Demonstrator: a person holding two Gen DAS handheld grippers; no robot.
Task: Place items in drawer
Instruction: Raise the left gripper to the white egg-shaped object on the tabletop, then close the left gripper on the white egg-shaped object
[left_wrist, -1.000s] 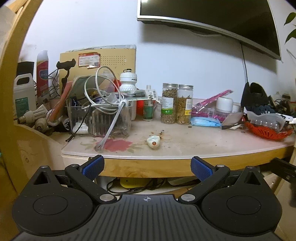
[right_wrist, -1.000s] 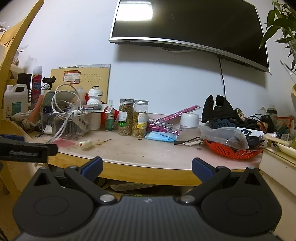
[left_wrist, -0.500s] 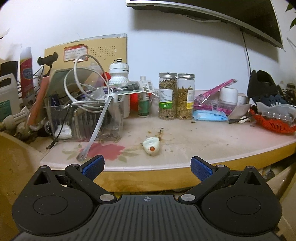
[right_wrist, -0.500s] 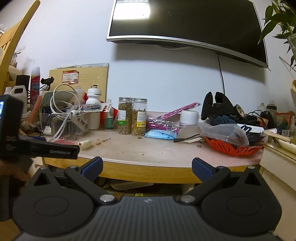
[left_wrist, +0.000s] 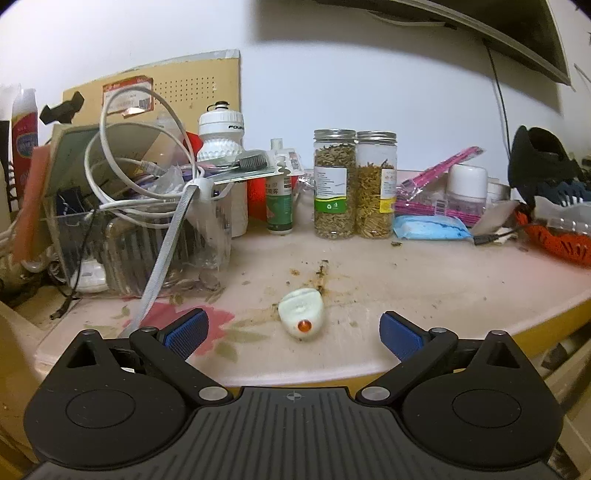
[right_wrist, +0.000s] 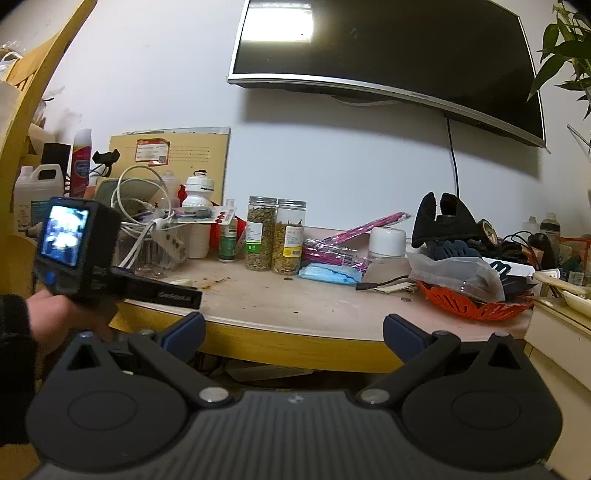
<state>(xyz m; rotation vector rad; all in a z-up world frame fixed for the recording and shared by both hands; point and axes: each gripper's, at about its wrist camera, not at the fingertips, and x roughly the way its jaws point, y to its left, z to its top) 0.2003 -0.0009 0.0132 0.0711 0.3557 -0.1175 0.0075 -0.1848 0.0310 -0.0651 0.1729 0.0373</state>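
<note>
A small white device with an orange button (left_wrist: 302, 318) lies on the pink tabletop (left_wrist: 424, 295) near its front edge. My left gripper (left_wrist: 293, 332) is open and empty, its blue pads either side of the device and just short of it. My right gripper (right_wrist: 293, 332) is open and empty, held back from the table's yellow front edge (right_wrist: 295, 343). The left gripper's body with its lit screen (right_wrist: 74, 247) shows at the left of the right wrist view. No drawer is in view.
A clear bin of white cables and a power strip (left_wrist: 140, 221) stands at the left. Two herb jars (left_wrist: 354, 184), a green bottle (left_wrist: 280, 206), a blue packet (left_wrist: 428, 227) and an orange basket (left_wrist: 557, 240) line the back and right. A TV (right_wrist: 388, 48) hangs above.
My left gripper has moved forward and up to the table, so the white device now lies between its open fingers. The right gripper has barely moved.
</note>
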